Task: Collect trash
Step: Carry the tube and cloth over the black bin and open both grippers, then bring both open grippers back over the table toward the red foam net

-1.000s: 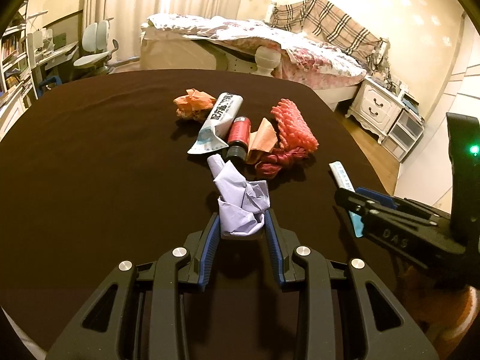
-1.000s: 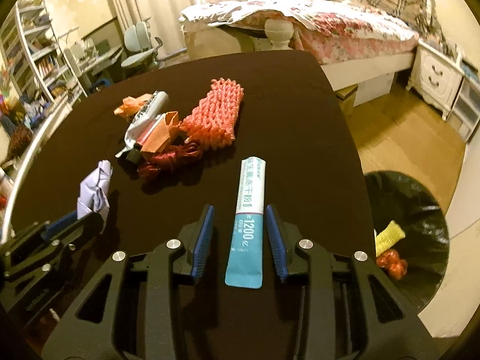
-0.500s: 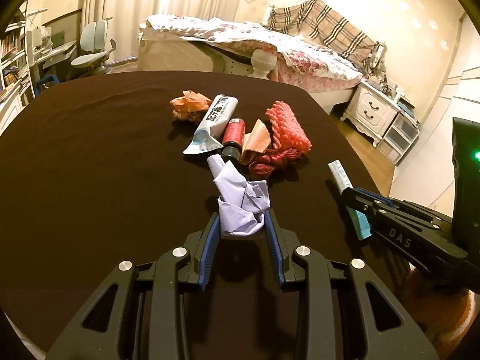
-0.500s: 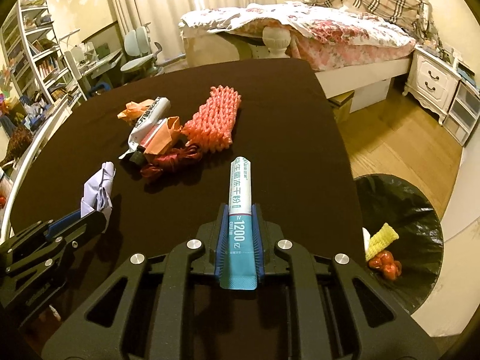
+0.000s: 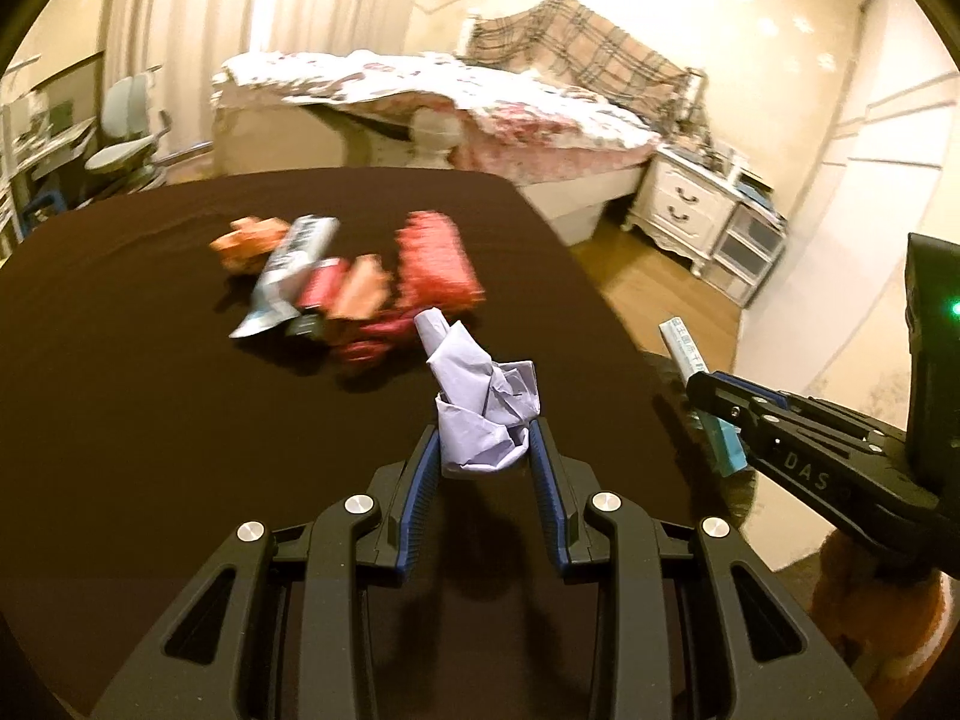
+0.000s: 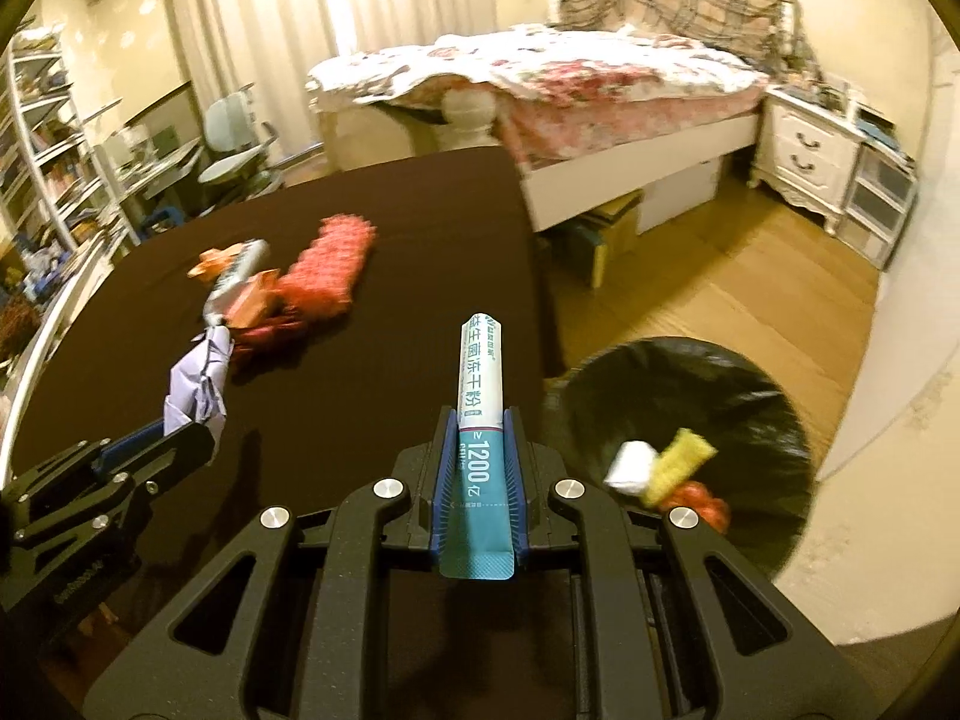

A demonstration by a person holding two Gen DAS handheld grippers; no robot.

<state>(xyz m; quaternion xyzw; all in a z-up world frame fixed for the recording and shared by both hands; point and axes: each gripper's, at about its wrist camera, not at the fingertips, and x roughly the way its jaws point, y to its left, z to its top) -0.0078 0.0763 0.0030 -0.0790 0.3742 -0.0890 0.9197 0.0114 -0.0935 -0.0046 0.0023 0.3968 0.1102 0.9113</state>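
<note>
Sachet (image 6: 480, 414) pinched between my right gripper (image 6: 478, 420) pads; crumpled paper (image 5: 483, 408) clamped in my left gripper (image 5: 483, 450).

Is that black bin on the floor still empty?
No, the black bin already holds a white piece, a yellow piece and something red.

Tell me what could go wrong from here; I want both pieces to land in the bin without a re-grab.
The right gripper clamps the teal-and-white sachet only near its lower end; the long free end could swing and clip the trash bin rim. The left gripper pinches loose crumpled lavender paper, which may slip out over the table. The left's path to the bin crosses the right gripper, so they might collide.
</note>
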